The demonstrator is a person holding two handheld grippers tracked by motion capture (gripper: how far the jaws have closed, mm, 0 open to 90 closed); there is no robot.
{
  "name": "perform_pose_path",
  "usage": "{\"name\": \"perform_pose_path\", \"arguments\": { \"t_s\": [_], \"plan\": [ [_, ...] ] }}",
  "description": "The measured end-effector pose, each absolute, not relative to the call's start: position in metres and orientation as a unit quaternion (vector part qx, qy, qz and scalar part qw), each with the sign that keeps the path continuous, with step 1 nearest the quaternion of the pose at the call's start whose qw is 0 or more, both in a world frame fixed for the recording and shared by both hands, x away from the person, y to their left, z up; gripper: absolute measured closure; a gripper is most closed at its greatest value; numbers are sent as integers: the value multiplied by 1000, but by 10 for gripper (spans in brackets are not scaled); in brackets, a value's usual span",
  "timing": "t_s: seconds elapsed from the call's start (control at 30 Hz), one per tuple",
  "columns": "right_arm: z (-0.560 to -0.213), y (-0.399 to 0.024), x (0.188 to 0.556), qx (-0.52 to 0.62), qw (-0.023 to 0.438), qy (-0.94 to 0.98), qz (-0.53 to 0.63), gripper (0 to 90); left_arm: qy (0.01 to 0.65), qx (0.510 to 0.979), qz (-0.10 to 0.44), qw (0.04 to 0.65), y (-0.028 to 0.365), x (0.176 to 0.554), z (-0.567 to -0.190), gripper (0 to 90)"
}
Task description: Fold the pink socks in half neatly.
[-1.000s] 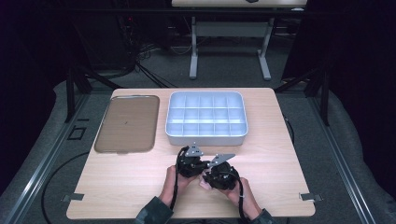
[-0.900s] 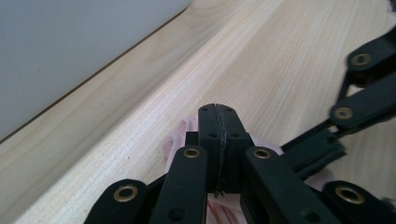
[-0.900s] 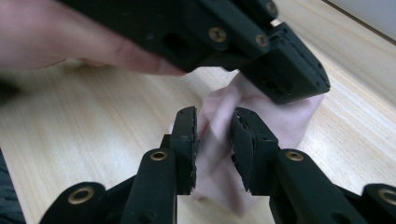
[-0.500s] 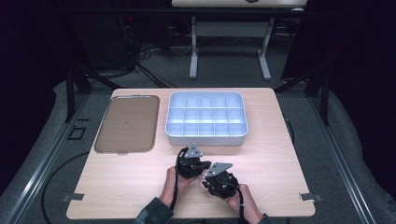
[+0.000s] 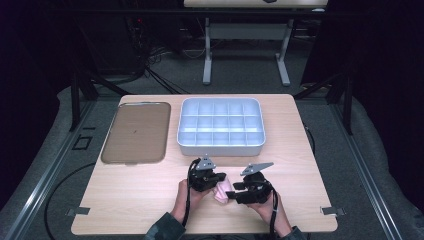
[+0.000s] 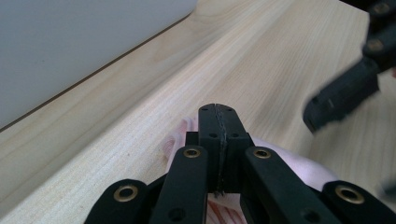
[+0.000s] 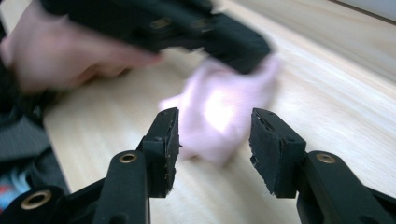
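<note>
A small soft pink cloth (image 5: 221,189) sits just above the table near its front edge, pinched by my left gripper (image 5: 216,183). In the left gripper view the jaws meet at the tip (image 6: 218,114) with the pink cloth (image 6: 299,165) bulging out beneath them. My right gripper (image 5: 234,193) stands a little to the right of the cloth. Its jaws have just been opening. In the right gripper view they (image 7: 212,135) stand apart with nothing pressed between them. The blurred pink cloth (image 7: 219,107) hangs beyond them from the left gripper (image 7: 233,44).
A white tray (image 5: 220,149) divided into several compartments stands at the back middle of the wooden table. A flat brown tray (image 5: 135,131) lies to its left. A hand (image 7: 56,51) holds the left gripper. Dark floor, cables and another table's legs lie beyond.
My right gripper has pulled away to the right from the left gripper and its jaws have spread apart. The left gripper has kept still with the cloth.
</note>
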State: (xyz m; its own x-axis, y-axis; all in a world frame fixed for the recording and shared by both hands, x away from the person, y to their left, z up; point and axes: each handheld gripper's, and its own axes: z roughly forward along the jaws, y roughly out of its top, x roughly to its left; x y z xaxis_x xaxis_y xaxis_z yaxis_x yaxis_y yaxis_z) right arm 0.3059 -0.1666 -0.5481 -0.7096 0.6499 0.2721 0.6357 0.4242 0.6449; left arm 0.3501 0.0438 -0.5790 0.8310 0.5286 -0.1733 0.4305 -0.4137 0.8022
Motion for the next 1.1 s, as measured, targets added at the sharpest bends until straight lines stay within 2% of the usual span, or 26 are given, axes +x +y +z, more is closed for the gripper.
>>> {"name": "perform_pose_path", "arguments": {
  "t_s": [0.27,0.47,0.83,0.97,1.1],
  "plan": [
    [-559,-144,329,431,4,833,346,468,287,837,58,462,44,349,-579,899],
    [-565,-136,331,446,12,833,329,439,288,836,55,464,44,349,-580,898],
    [-567,-136,334,438,-4,836,330,551,297,827,42,476,48,350,-579,871],
    [-567,-138,336,432,-14,840,328,596,303,820,38,485,52,351,-577,779],
    [-567,-137,337,433,-23,838,331,639,321,814,54,481,60,351,-572,595]
  ]
}}
